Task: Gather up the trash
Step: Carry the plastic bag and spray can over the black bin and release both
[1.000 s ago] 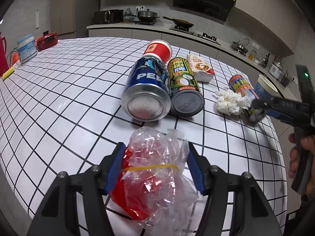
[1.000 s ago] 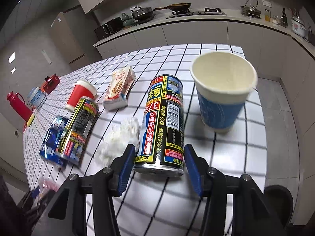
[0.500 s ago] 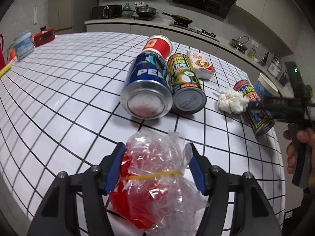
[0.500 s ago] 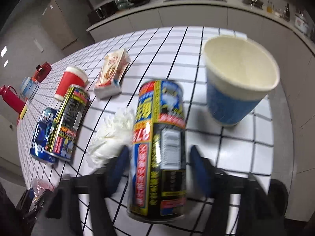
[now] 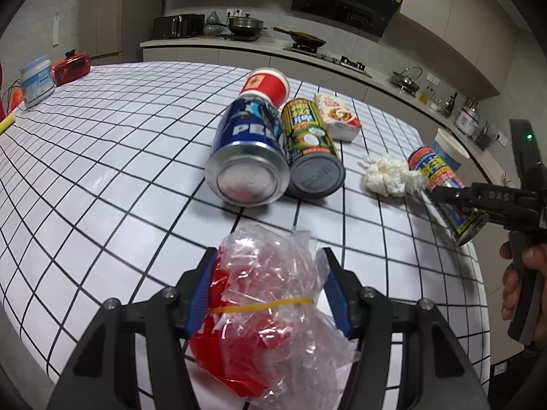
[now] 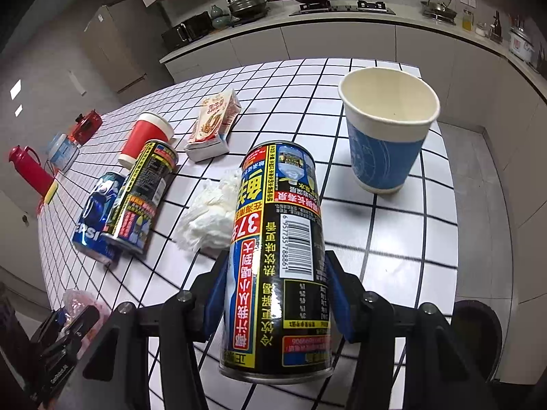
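The tabletop (image 5: pixel 102 143) is white with a black grid. The blue paper cup (image 6: pixel 388 133) stands upright near its far right corner, mouth open, apart from the rest.

The right gripper (image 6: pixel 277 290) has its blue fingers (image 6: pixel 336 294) pressed on both sides of the black-and-yellow can (image 6: pixel 278 259) – held tilted, its far end raised, at the right edge of the tabletop. In the left view this can (image 5: pixel 444 188) hangs just beside the crumpled white tissue (image 5: pixel 389 176).

The left gripper (image 5: pixel 268 290) sits at the near edge, its fingers (image 5: pixel 201 290) closed around the clear plastic bag (image 5: pixel 273 300), which holds something red and is cinched by a yellow rubber band (image 5: pixel 259 305).

Toward the middle lie 2 cans side by side, touching – the blue Pepsi can (image 5: pixel 248 157) and the green-labelled can (image 5: pixel 309 150), bottoms facing the left camera. Behind them lie the red paper cup (image 5: pixel 266 85) on its side and a small carton (image 5: pixel 336 116).
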Demonstrator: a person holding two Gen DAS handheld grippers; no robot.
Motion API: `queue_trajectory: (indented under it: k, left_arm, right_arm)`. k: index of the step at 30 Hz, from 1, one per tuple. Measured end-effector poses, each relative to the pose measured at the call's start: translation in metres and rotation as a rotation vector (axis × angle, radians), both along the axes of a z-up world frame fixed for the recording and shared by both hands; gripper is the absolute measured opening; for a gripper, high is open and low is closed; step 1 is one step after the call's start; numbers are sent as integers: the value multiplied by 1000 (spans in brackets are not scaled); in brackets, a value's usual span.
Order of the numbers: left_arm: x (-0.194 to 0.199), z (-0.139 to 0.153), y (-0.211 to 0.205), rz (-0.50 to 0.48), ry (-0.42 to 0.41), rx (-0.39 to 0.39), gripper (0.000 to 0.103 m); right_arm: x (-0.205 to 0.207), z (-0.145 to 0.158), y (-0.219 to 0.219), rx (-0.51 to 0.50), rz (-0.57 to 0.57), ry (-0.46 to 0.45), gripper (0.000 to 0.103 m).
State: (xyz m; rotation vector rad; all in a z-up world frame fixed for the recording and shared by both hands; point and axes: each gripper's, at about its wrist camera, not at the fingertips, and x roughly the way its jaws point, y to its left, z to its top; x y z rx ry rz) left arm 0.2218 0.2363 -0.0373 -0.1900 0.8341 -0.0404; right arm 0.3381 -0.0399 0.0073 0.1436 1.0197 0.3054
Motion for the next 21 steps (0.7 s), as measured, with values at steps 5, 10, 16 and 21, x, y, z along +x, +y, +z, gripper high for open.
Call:
queue_trajectory:
  k: [5,10,16,21]
  left_arm:
    - [-9,5,0,-3,-20,-2,60]
    - [-14,12,-6,-9,-38,-2,60]
    - [-17,23,-24,-37,-60,-1,60]
    - [-20,31,-45,-68,-78,-3,60]
  right_arm:
    - [-10,5,-4,4,0,-12,55]
    - [-27,15,-11,18,4,-35,55]
    - [-43,28,-23,29,5,-58,55]
    - [-58,38,-40,39,-2,-80,55]
